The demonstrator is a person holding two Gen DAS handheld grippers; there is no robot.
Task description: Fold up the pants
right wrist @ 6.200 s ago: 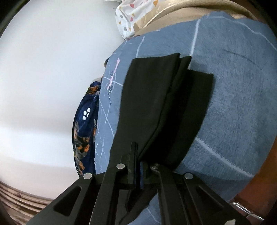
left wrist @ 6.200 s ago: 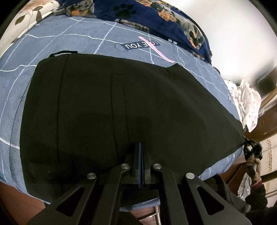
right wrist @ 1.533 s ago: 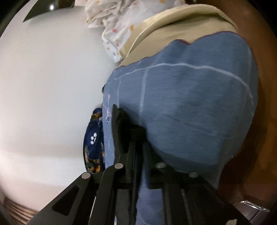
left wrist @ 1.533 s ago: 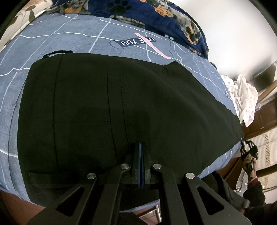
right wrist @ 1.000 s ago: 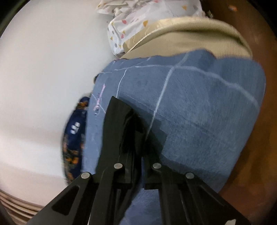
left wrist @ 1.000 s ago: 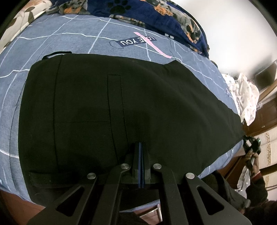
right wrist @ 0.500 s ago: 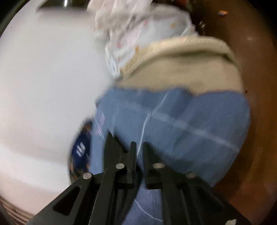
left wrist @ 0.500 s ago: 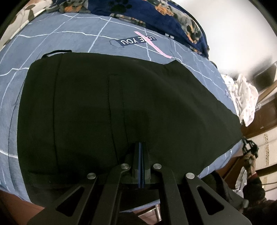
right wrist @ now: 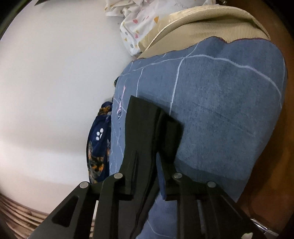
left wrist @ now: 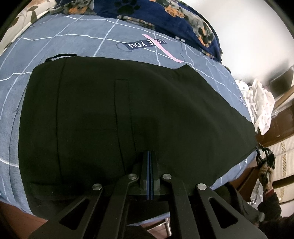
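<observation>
Left wrist view shows the black woven trousers (left wrist: 128,114) spread flat and doubled leg on leg across the blue-grey checked fleece blanket (left wrist: 77,42) on the bed, waistband at the left, hems running off toward the right edge. The left gripper (left wrist: 148,165) is clenched tight at the near edge of the seat; whether cloth is actually pinched between its blue pads cannot be told. The right gripper (right wrist: 146,176) has just been opening, its jaws now apart with the black hem cloth lying loose between them, no pad pressing on it. The likely trouble is at that hem end: the two leg ends lie staggered, not square, and close to the blanket's edge, so a released hem could slide off the bed or set the fold crooked. Around the work sit a navy dog-print quilt (left wrist: 165,16) by the wall, a white spotted sheet bundle (right wrist: 139,23) on the beige mattress corner (right wrist: 202,27), and brown wooden furniture beyond; none lies on the trousers.
</observation>
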